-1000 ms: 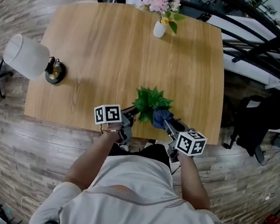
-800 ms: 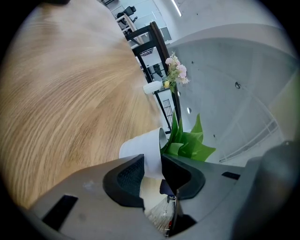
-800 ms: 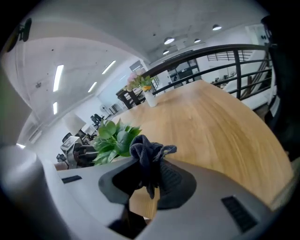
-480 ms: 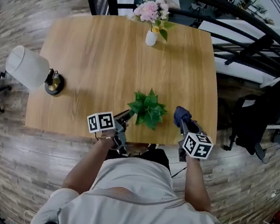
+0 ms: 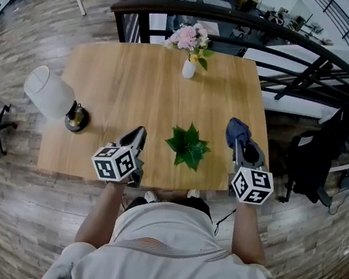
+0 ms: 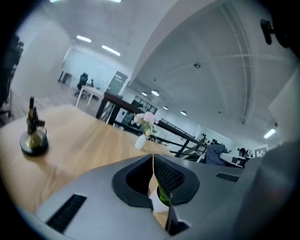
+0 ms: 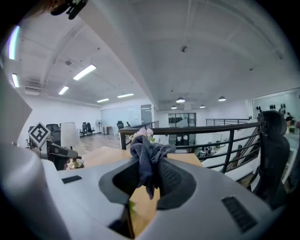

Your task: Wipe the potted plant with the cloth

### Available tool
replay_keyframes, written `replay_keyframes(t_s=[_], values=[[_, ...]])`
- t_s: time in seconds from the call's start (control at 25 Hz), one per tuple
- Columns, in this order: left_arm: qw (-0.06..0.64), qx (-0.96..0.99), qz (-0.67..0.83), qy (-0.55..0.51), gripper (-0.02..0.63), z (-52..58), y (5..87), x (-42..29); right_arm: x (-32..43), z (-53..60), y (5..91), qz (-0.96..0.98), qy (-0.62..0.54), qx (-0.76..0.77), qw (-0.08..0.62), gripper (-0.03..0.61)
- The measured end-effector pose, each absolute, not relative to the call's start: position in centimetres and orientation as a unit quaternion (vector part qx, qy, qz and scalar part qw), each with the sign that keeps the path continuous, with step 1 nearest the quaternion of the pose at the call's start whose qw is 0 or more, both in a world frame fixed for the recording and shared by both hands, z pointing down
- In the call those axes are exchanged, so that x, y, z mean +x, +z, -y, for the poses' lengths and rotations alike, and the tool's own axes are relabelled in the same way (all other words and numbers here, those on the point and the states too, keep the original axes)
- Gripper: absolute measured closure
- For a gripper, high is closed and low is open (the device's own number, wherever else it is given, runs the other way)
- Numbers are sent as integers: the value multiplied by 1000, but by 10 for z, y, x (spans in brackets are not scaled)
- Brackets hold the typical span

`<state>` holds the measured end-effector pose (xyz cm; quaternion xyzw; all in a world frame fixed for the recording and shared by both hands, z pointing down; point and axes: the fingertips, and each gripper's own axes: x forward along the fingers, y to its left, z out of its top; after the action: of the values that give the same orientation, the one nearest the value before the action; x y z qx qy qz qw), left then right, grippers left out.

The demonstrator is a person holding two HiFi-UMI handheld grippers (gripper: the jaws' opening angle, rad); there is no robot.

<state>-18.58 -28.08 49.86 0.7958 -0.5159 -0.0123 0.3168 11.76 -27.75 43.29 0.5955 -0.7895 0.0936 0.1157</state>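
While my right gripper (image 5: 240, 145) clamps the cloth (image 5: 235, 128) and the jaws of my left gripper (image 5: 138, 131) are closing empty, the potted plant (image 5: 188, 146) sits between them on the surface (image 5: 139, 72); I should stroke leaves lightly.

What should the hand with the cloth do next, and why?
Probably swing the right gripper left and down until the cloth meets the plant. Its jaws are shut on the cloth, but the cloth is held off to the plant's right and touches none of it, so no wiping can happen from there.
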Motion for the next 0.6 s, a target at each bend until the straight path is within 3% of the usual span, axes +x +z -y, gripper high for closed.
replay_keyframes(t_s=[0.28, 0.6], values=[[99, 835, 541, 7, 594, 271, 384, -194, 83, 269, 354, 808, 24, 586, 65, 450], [84, 847, 525, -2, 594, 256, 370, -186, 61, 257, 332, 814, -17, 577, 69, 450]])
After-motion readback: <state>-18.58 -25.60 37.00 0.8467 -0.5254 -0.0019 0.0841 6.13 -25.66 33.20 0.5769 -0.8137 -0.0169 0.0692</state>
